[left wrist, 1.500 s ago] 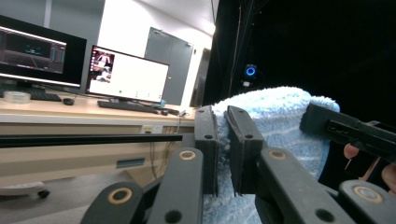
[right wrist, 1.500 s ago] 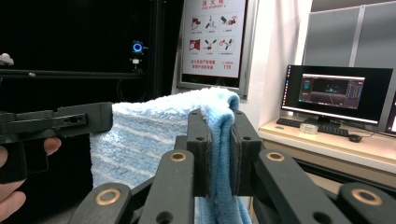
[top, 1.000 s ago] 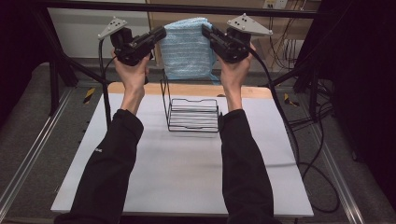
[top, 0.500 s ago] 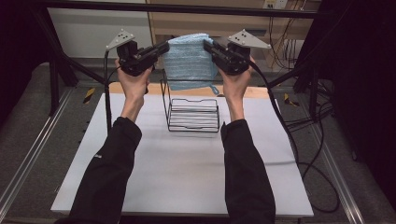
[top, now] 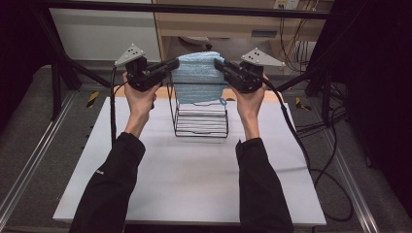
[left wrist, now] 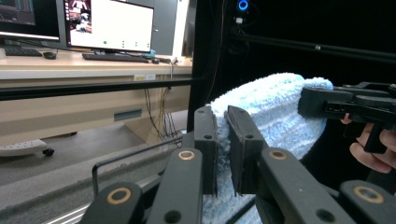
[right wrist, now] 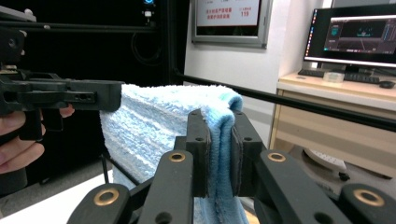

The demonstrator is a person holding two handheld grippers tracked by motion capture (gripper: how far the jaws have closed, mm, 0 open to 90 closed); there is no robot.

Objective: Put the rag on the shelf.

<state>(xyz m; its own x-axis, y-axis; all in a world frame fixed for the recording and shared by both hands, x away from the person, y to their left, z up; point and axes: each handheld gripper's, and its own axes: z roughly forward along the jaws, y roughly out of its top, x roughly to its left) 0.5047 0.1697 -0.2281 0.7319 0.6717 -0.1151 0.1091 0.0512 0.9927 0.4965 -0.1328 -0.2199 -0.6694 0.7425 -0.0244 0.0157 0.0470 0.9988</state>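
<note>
A light blue towel (top: 197,77) hangs folded between both grippers, stretched above a black wire rack (top: 201,116) at the back of the white table (top: 189,174). My left gripper (top: 171,64) is shut on the towel's left top corner; in the left gripper view the jaws pinch the towel (left wrist: 261,116). My right gripper (top: 218,64) is shut on the right top corner, and the right gripper view shows the towel (right wrist: 159,121) folded over between its jaws. The towel's lower edge hangs just inside the rack's top.
Black frame poles (top: 58,63) stand at the table's back corners. Cables (top: 320,136) trail off the right side. A desk with monitors (left wrist: 112,25) lies beyond the table. A metal rail (top: 29,165) runs along the floor at left.
Both grippers have come down and toward the person with the towel, bringing its lower edge from well above the rack to the rack's top.
</note>
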